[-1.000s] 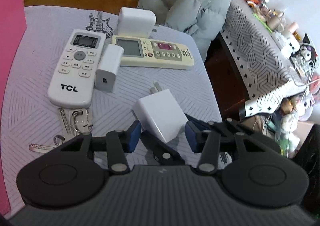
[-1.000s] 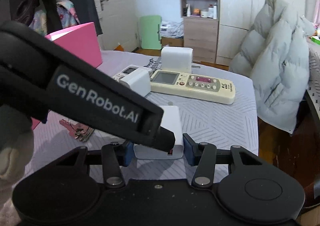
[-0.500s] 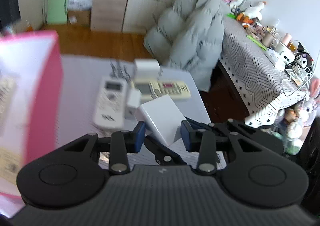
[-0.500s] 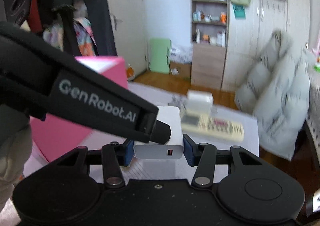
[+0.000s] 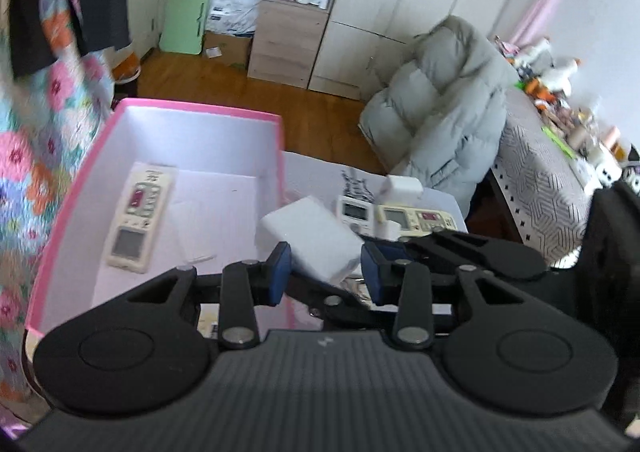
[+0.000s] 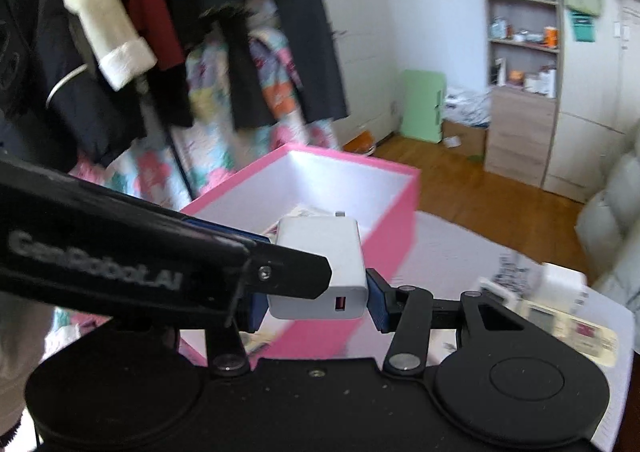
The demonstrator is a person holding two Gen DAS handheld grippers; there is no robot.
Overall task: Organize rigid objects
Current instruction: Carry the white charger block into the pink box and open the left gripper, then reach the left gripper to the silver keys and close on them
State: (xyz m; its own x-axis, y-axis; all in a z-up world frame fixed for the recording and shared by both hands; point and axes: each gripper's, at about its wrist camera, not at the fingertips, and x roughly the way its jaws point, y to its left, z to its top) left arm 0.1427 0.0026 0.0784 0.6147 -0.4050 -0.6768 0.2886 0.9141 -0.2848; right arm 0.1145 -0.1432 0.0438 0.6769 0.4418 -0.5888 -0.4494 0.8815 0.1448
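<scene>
Pinching the white charger across its narrow sides with the right claw, one blue pad pressing flat on each side, USB port facing the camera and prongs pointing away. Gripping the same charger with the left claw as well, at an angle, pads meeting it near its lower corners, jaws partly closed on it. Crossing one left finger in front of the block in the right wrist view. Sharing the load this way, probably, to stop the smooth, slippery casing from twisting out of a single pinch.

Carrying the charger clear of the table, right at the near wall of the pink box, not yet over its white floor. Judging the box, sitting at the table's left edge, to be the collecting place, since one cream remote is already lying flat inside along its left wall, leaving open floor beside it.

Leaving behind, toward the table's far edge, a white remote, a second cream remote and a white cube adapter, all bunched together and awaiting their turn.

Needing next, by this reading, to be passing over the pink rim and lowering before letting go.
</scene>
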